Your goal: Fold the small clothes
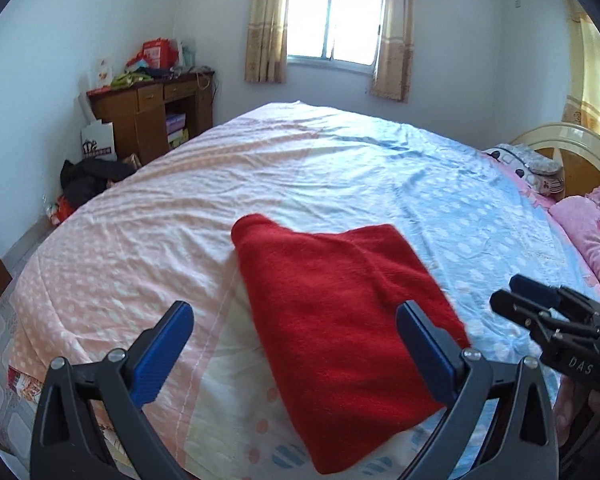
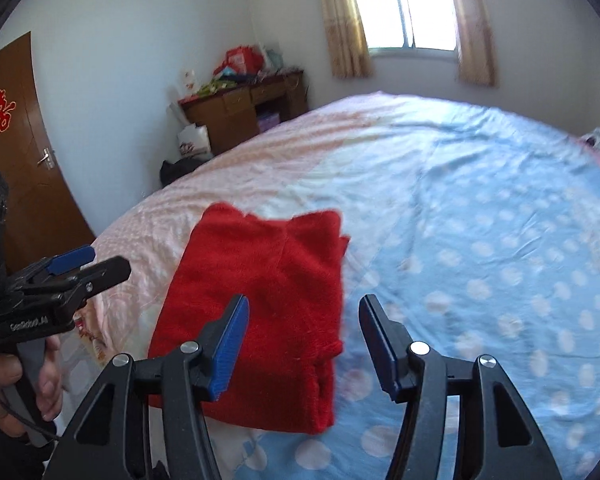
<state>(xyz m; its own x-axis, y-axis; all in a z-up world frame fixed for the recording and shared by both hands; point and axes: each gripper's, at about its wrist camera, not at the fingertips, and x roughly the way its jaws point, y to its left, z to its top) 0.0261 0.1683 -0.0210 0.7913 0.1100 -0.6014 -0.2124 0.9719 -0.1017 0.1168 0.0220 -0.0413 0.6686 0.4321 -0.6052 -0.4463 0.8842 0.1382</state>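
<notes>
The red garment (image 1: pixel 340 312) lies folded into a thick rectangle on the bed (image 1: pixel 180 208), where the pink side of the dotted cover meets the blue side. The left gripper (image 1: pixel 294 322) hangs above it with its 2 blue-padded fingers spread wide, holding nothing. The right gripper (image 2: pixel 304 312) hovers over the garment's right edge, also wide open and empty. A wooden desk (image 1: pixel 152 112) stands in the corner beneath the window (image 1: pixel 336 20).
</notes>
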